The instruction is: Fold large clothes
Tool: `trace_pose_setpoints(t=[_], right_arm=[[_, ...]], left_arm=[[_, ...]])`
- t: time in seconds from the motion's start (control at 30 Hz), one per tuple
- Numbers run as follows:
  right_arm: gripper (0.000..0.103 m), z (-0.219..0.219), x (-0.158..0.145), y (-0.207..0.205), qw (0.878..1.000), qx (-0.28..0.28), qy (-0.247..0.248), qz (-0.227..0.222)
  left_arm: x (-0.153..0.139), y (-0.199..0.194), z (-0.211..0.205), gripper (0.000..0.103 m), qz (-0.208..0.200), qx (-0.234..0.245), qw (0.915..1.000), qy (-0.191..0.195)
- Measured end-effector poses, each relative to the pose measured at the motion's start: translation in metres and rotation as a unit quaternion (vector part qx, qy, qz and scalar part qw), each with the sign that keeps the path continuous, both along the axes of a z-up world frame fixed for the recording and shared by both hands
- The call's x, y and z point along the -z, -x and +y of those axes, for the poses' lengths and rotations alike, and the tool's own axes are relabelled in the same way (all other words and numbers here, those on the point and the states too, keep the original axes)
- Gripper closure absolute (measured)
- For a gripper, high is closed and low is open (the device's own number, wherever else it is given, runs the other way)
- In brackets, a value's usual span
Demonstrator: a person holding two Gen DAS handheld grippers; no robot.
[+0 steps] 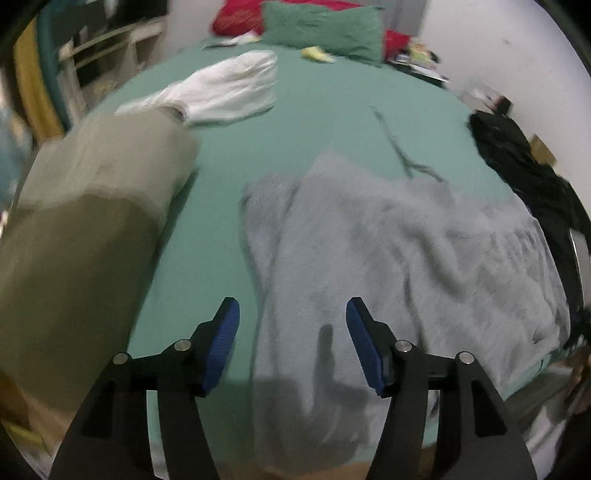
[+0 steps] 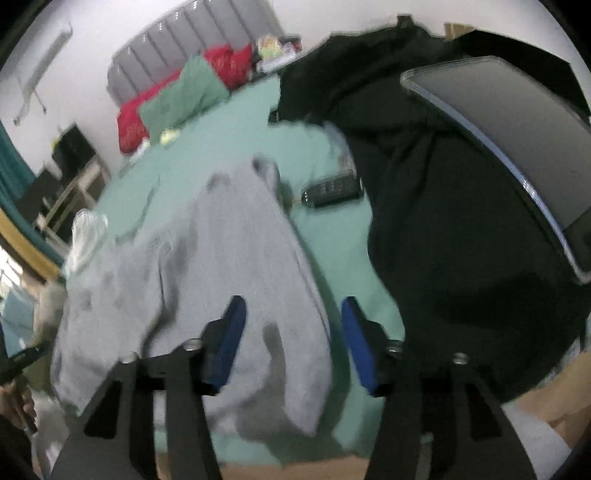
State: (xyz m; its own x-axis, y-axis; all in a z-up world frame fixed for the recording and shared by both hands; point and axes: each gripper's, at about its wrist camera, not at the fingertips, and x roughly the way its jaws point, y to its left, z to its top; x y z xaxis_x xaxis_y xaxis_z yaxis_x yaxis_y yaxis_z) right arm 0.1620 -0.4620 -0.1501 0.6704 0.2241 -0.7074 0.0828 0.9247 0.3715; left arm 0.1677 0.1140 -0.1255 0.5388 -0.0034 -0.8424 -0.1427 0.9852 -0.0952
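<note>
A large grey garment (image 1: 369,251) lies crumpled on the green bed sheet (image 1: 303,122), reaching the near edge. My left gripper (image 1: 292,343) is open and empty, hovering over the garment's near left part. In the right wrist view the same grey garment (image 2: 207,266) lies spread on the sheet (image 2: 343,254). My right gripper (image 2: 291,339) is open and empty above the garment's near right edge.
An olive-beige folded item (image 1: 85,229) sits at the left, with a white garment (image 1: 221,92) behind it. Green and red pillows (image 1: 321,26) lie at the headboard. A black garment pile (image 2: 443,221) and a grey tablet-like slab (image 2: 517,140) are at the right; a remote (image 2: 332,190) lies on the sheet.
</note>
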Motion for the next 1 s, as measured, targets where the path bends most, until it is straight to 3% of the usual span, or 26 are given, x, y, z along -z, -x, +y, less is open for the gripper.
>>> trace_pose_setpoints(t=[0.07, 0.17, 0.27, 0.37, 0.4, 0.47, 0.5, 0.63, 0.8, 0.9, 1.0], right_arm=[[0.046, 0.003, -0.005, -0.004, 1.000, 0.004, 0.000, -0.019], [0.046, 0.017, -0.010, -0.012, 0.998, -0.033, -0.011, -0.057], [0.046, 0.054, -0.005, -0.027, 0.991, -0.108, -0.017, -0.082], [0.046, 0.094, 0.006, -0.043, 0.981, -0.179, 0.010, -0.070], [0.046, 0.109, 0.013, -0.048, 0.978, -0.198, 0.040, -0.059], [0.044, 0.136, 0.038, -0.068, 0.971, -0.186, 0.149, -0.002], [0.042, 0.138, 0.047, -0.075, 0.972, -0.178, 0.155, 0.007], [0.040, 0.137, 0.046, -0.087, 0.976, -0.165, 0.142, 0.011], [0.038, 0.115, 0.031, -0.075, 0.981, -0.158, 0.110, -0.024], [0.033, 0.082, 0.016, -0.063, 0.989, -0.128, 0.048, -0.057], [0.029, 0.042, 0.013, -0.058, 0.994, -0.089, -0.029, -0.060]], left_arm=[[0.002, -0.025, -0.009, 0.040, 0.000, 0.015, 0.9999, -0.009], [0.020, -0.062, -0.020, 0.040, 0.018, 0.022, 0.9996, -0.009], [0.042, -0.092, -0.022, 0.040, 0.046, 0.029, 0.9985, -0.004], [0.065, -0.104, -0.015, 0.035, 0.057, 0.007, 0.9982, -0.016], [0.066, -0.105, -0.010, 0.035, 0.054, -0.007, 0.9982, -0.026], [0.068, -0.104, -0.004, 0.035, 0.050, -0.029, 0.9977, -0.037], [0.069, -0.104, -0.002, 0.035, 0.053, -0.043, 0.9957, -0.063], [0.065, -0.098, 0.003, 0.035, 0.046, -0.060, 0.9953, -0.060], [0.024, -0.065, -0.022, 0.035, -0.028, -0.055, 0.9979, -0.020], [0.002, -0.055, -0.058, 0.035, -0.055, -0.012, 0.9984, -0.009], [-0.008, -0.049, -0.096, 0.035, -0.065, 0.050, 0.9966, 0.013]])
